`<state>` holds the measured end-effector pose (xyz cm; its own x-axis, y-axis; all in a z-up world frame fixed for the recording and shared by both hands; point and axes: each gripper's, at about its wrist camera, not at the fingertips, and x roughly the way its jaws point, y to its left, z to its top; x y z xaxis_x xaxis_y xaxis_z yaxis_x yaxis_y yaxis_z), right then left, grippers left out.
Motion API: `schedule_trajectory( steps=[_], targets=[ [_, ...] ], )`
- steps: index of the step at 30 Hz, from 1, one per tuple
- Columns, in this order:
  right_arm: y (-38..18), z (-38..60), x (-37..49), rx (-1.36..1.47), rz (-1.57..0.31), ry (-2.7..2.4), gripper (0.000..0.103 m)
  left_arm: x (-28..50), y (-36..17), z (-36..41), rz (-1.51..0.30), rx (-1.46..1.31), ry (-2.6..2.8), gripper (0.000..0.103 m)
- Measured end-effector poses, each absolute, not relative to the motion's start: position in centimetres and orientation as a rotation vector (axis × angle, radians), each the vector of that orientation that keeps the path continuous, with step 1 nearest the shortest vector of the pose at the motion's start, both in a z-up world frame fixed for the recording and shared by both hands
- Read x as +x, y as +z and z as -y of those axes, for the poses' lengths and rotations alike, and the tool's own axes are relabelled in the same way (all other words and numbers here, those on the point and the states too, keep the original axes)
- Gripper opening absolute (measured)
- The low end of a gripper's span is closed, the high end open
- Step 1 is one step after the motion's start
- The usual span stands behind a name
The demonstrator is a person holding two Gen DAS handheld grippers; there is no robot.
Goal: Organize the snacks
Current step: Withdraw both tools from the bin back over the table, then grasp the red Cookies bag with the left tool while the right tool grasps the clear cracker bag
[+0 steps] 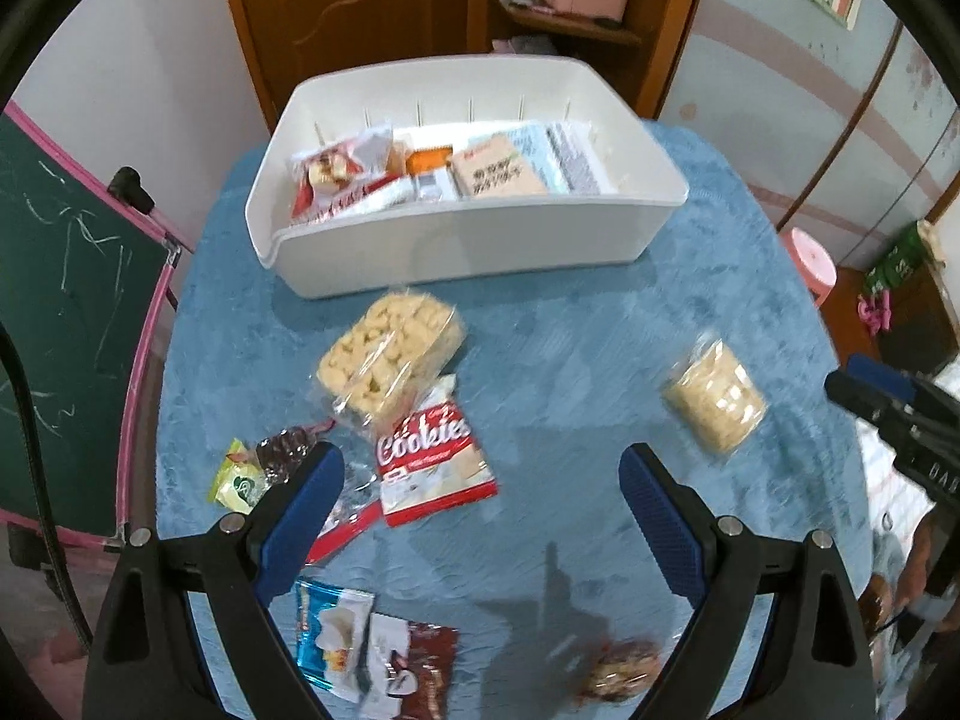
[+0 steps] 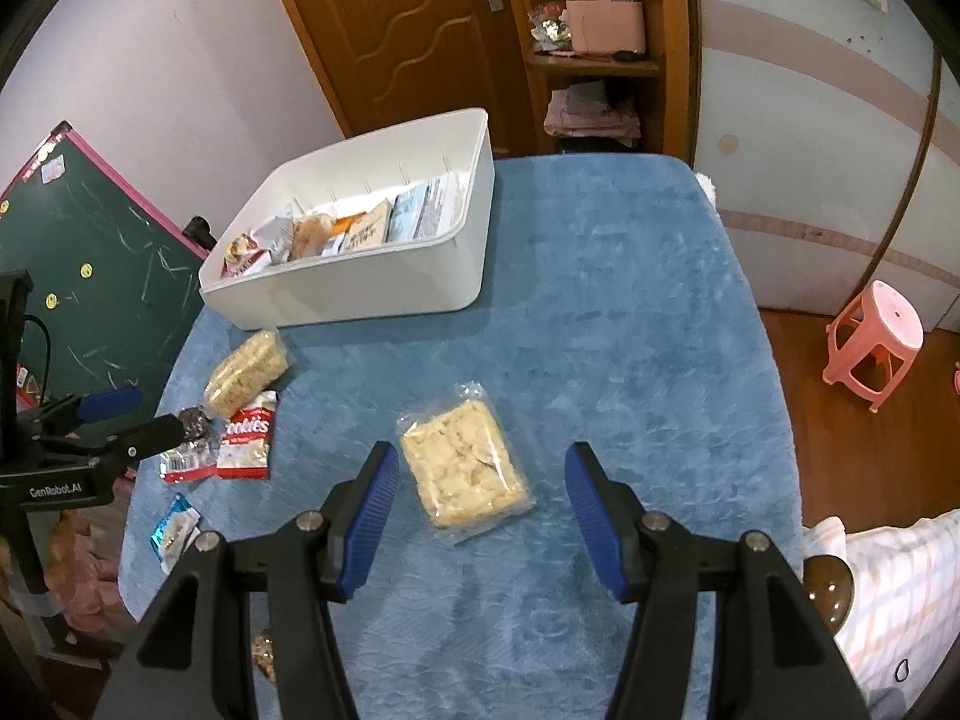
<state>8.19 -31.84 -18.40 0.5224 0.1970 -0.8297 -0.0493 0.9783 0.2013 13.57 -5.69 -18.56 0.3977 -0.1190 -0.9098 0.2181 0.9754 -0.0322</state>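
A: Grippers?
B: Left gripper (image 1: 480,480) jaws wide apart, empty, above the red cookies packet (image 1: 435,459). Right gripper (image 2: 480,495) jaws apart, empty, over the clear cracker pack (image 2: 465,462).
A: Bin?
B: White bin (image 1: 456,246) at the blue table's (image 2: 630,330) far side, part-filled with snacks.

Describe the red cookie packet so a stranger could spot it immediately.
Start at the white bin on the blue tablecloth. In front of it lies a clear bag of pale puffs; the red cookie packet lies partly under that bag's near end. It alone carries the white word "Cookies" on red.
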Motion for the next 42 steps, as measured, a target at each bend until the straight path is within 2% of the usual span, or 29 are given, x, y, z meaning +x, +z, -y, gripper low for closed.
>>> schedule_trajectory(
  steps=[4, 13, 22, 28, 35, 42],
  targets=[
    [-19.8, 31.2, 8.5, 0.152, -1.045, 0.162, 0.068, 13.8, -20.3, 4.3, -1.196, 0.092, -0.190, 0.092],
    [-23.0, 29.3, 9.4, 0.118, -1.106, 0.179, 0.068, 14.1, -24.3, 0.7, -1.324, -0.123, -0.144, 0.092],
    [-25.7, 28.5, 10.5, 0.078, -1.164, 0.180, 0.075, 16.0, -26.3, 1.9, -1.344, -0.143, -0.122, 0.092],
    [-26.7, 28.4, 11.5, 0.055, -1.186, 0.168, 0.075, 17.7, -27.7, 2.9, -1.344, -0.143, -0.095, 0.092],
    [-27.5, 28.4, 12.2, 0.068, -1.206, 0.163, 0.075, 19.4, -29.8, 3.3, -1.382, -0.130, -0.068, 0.072],
    [-28.3, 28.0, 12.9, 0.044, -1.217, 0.163, 0.075, 19.8, -30.4, 5.7, -1.348, -0.010, -0.043, 0.071]
  ],
)
